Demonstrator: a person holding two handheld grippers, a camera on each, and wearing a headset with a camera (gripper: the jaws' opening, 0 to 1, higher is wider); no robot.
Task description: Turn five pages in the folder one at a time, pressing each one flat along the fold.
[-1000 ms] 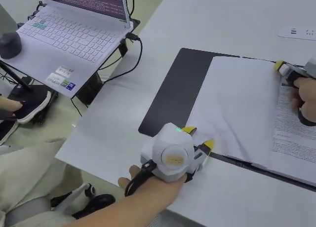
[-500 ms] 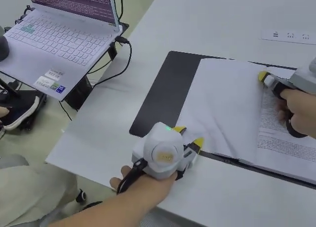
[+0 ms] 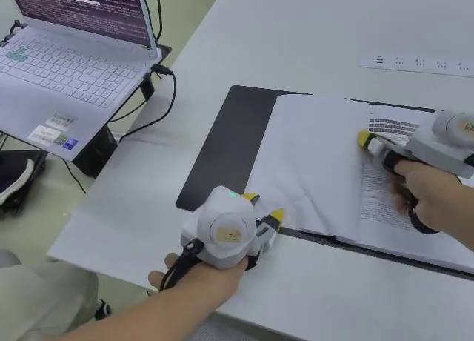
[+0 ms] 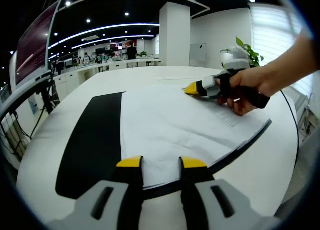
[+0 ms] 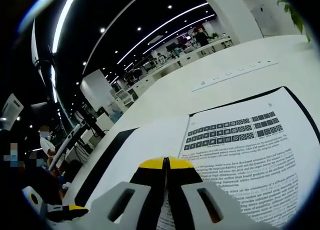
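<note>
Resting at the near edge of the open folder [image 3: 226, 152], the left gripper [image 4: 161, 162] has its jaws parted by a clear gap with nothing caught between them. The folder's dark lower edge runs just in front of the yellow tips. Straight ahead of these jaws lies a blank, slightly creased page [image 4: 170, 122], and to their left is the bare black inside cover. Beyond that page the right gripper [image 5: 165, 162], held in a hand [image 3: 433, 196], has its jaws closed tip to tip, and no paper can be seen pinched between them. The tips sit at the fold and appear to touch the paper there. To the right of these jaws spreads a printed page [image 5: 240, 155] with text and a grid of small dark figures, and to their left is the blank page. The folder lies flat on the white worktop [image 3: 296, 30], and a laptop [image 3: 74, 59] stands well off to the left of the left jaws.
</note>
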